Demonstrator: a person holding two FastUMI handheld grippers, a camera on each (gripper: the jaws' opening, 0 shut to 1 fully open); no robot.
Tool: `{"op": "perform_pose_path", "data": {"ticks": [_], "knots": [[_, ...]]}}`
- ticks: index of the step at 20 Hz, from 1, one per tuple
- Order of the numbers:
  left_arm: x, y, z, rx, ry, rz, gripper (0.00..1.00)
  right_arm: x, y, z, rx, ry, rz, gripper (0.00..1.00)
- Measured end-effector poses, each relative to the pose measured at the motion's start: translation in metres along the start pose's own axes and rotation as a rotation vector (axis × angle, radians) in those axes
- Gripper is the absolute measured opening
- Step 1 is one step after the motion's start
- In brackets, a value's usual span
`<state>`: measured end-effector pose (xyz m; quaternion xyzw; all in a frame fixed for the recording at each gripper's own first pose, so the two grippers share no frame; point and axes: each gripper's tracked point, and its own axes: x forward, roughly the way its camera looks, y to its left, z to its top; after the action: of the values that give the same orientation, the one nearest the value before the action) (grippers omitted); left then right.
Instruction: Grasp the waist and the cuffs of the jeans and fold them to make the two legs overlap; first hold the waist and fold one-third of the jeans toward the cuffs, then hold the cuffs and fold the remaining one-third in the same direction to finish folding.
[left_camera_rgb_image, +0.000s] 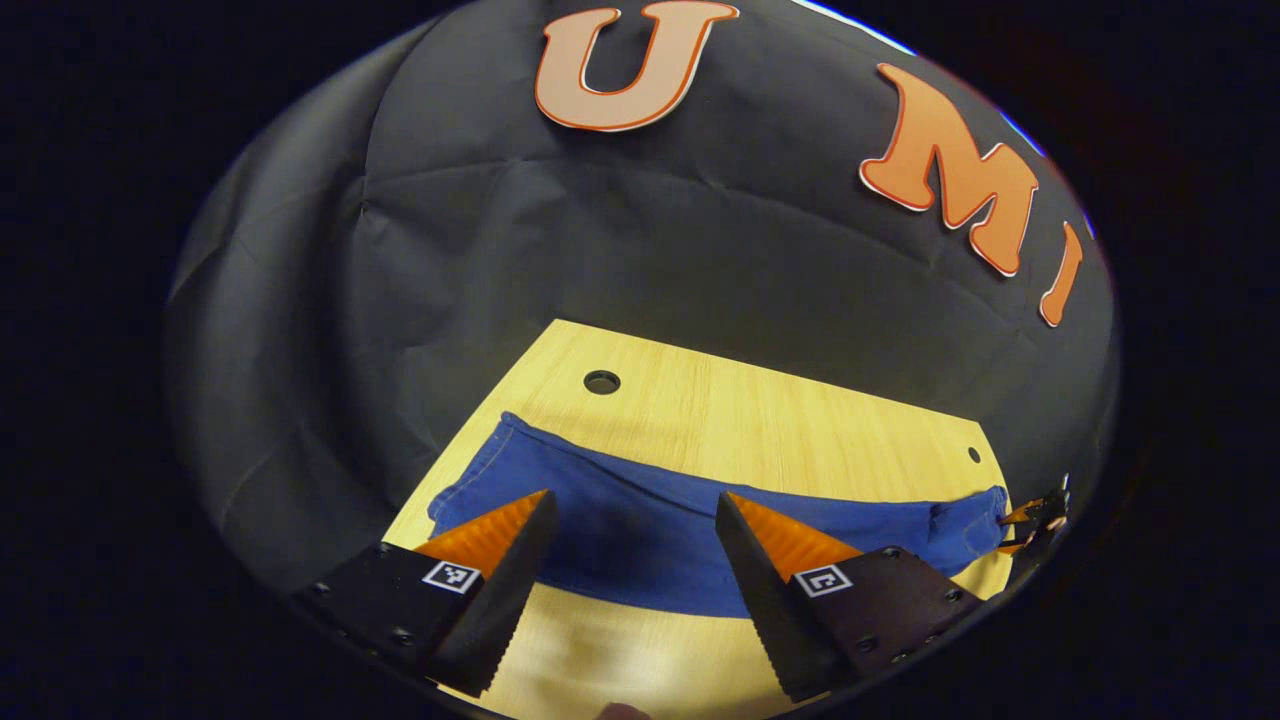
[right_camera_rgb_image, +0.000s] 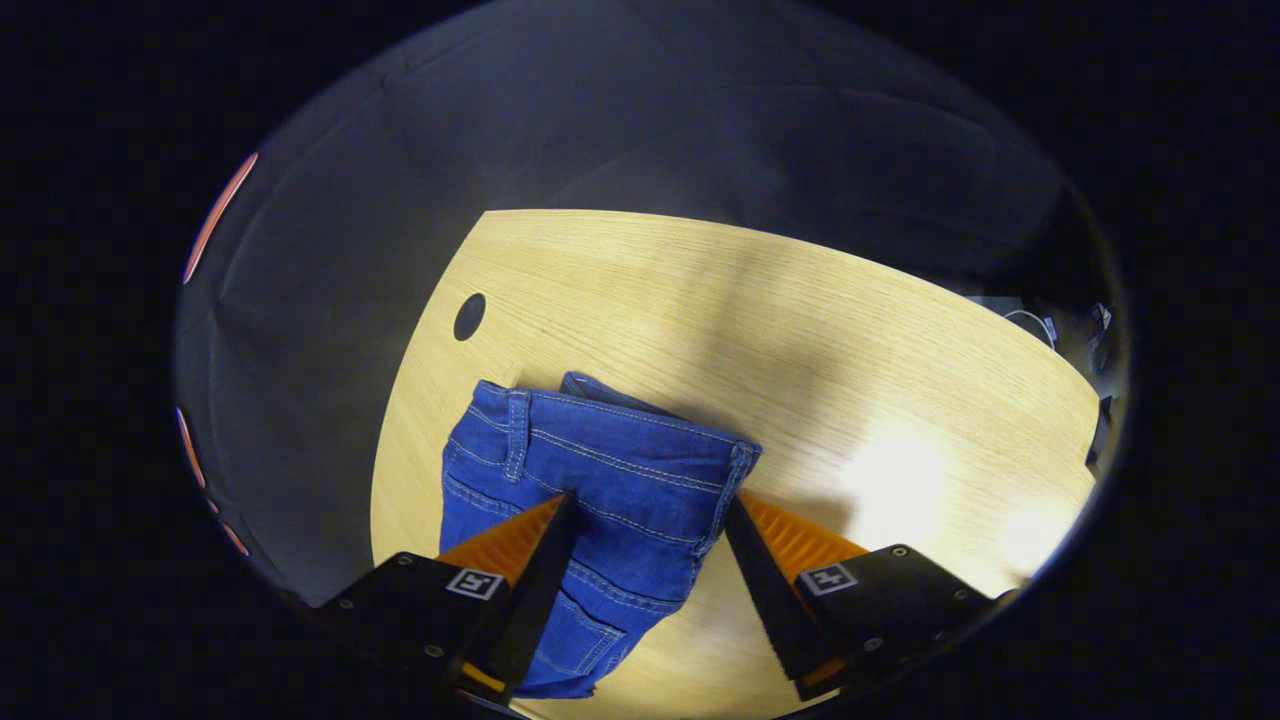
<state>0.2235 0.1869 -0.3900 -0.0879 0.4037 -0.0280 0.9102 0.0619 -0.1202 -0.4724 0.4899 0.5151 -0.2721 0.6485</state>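
Nearest to us in the left gripper view, the left gripper (left_camera_rgb_image: 635, 520) shows two wedge-shaped fingers with ribbed inner faces and saw-toothed edges, spread wide apart at the bottom of the frame and gripping nothing. Between and just beyond them the jeans (left_camera_rgb_image: 650, 520) lie as a long, flat band of blue cloth running from lower left to the right edge, one end showing a straight hem at the left. They rest on the table (left_camera_rgb_image: 760, 410), a pale board with fine, straight wood grain and a round hole (left_camera_rgb_image: 601, 382) toward its upper left. At the far right end of the band we see the other gripper (left_camera_rgb_image: 1040, 515), small and partly cut off. In the right gripper view, the right gripper (right_camera_rgb_image: 650, 520) also has its fingers parted, one on either side of the denim at the bottom centre; whether they touch the cloth we cannot tell. Here the waistband (right_camera_rgb_image: 620, 425) faces up in the middle of the frame, with pale stitched seams, a belt loop and a pocket edge visible, on the same grained wood.
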Motion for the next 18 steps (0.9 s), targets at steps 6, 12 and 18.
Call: {"op": "perform_pose_path", "data": {"ticks": [6,12,18], "knots": [[-0.015,0.0,-0.019,-0.001,0.004,0.032,0.98,0.007,0.006,-0.003,-0.003,0.0,0.028,0.27],[-0.027,0.01,-0.031,-0.004,-0.007,0.038,0.98,-0.036,0.033,0.001,0.005,-0.046,0.125,0.17],[-0.011,0.031,-0.024,0.012,-0.001,-0.011,0.96,-0.096,0.096,-0.022,-0.097,-0.127,0.272,0.12]]}}
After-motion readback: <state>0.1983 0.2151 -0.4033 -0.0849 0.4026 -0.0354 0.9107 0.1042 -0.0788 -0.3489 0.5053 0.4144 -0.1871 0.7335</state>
